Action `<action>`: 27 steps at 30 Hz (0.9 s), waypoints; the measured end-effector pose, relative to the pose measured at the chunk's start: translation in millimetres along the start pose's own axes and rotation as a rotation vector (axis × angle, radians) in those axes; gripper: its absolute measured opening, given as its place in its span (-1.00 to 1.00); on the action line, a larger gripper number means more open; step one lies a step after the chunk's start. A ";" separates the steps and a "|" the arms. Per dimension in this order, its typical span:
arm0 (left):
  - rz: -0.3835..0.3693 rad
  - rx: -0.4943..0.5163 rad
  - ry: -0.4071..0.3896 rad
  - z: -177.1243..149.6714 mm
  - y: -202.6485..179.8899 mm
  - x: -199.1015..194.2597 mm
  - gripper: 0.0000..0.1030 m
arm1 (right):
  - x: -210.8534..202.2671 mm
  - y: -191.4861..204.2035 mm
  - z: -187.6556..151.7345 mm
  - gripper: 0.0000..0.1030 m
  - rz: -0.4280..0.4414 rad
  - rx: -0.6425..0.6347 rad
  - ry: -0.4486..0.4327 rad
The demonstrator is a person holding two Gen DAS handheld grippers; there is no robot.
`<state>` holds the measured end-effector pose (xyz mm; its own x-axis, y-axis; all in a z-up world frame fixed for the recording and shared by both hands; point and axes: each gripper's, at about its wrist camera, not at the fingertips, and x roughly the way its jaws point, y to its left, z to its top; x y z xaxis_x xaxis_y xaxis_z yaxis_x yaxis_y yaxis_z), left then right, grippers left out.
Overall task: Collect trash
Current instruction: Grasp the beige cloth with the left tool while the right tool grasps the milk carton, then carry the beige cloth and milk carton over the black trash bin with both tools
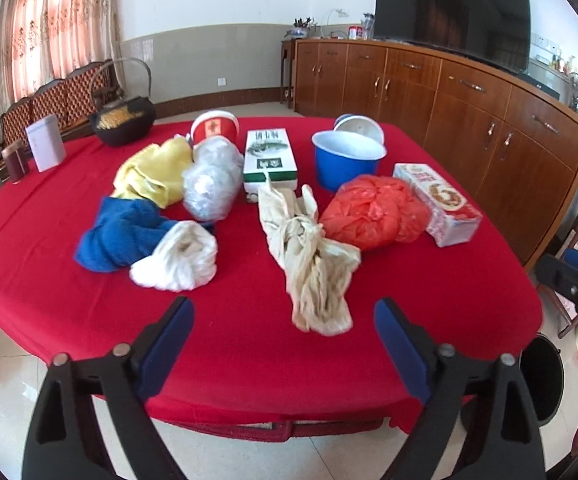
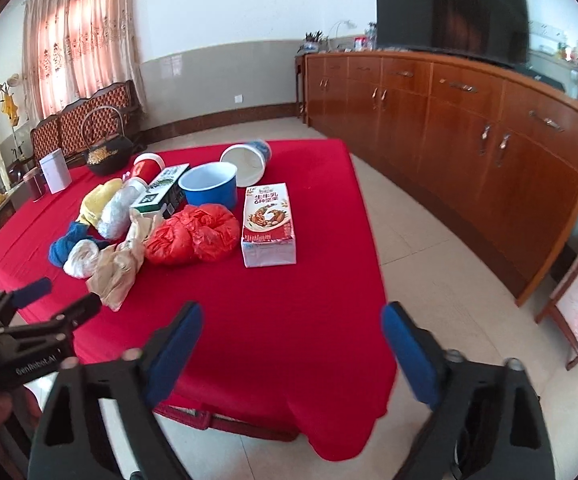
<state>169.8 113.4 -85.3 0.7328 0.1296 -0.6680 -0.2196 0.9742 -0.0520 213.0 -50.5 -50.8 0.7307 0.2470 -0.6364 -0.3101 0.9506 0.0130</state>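
Note:
A red-clothed table (image 1: 249,340) (image 2: 281,300) carries trash: a beige plastic bag (image 1: 309,256) (image 2: 119,264), a red plastic bag (image 1: 369,212) (image 2: 193,234), a clear plastic bag (image 1: 211,182) (image 2: 119,212), a green-white carton (image 1: 269,158) (image 2: 161,194) and a red-white milk carton (image 1: 439,204) (image 2: 268,226). My left gripper (image 1: 285,316) is open and empty at the table's near edge, in front of the beige bag. My right gripper (image 2: 293,320) is open and empty over the table's near right part.
Yellow (image 1: 155,172), blue (image 1: 117,236) and white (image 1: 177,256) cloths lie at the left. A blue bowl (image 1: 347,160), a white tub (image 2: 247,160), a red cup (image 1: 213,128), a black kettle (image 1: 123,120) and a white box (image 1: 45,148) stand behind. A dark bin (image 1: 541,380) stands on the floor at the right.

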 end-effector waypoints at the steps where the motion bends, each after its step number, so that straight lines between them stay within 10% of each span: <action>1: -0.004 -0.006 0.006 2.1 -0.2 5.6 0.74 | 8.3 0.1 3.2 0.60 0.015 0.004 0.007; 14: 0.008 0.002 0.022 17.0 -6.4 44.1 0.43 | 112.9 12.9 34.2 0.42 0.072 -0.030 0.079; 18: -0.021 -0.005 0.034 16.2 -5.3 48.5 -0.42 | 125.5 14.1 35.9 0.06 0.085 -0.032 0.100; 27: -0.034 0.014 -0.047 26.2 -7.6 18.5 -0.48 | 96.2 7.1 35.2 0.04 0.057 -0.004 0.030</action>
<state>201.9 113.3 -77.8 0.7690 0.1047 -0.6307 -0.1857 0.9805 -0.0637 302.5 -13.3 -84.8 0.6934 0.2945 -0.6576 -0.3531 0.9345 0.0462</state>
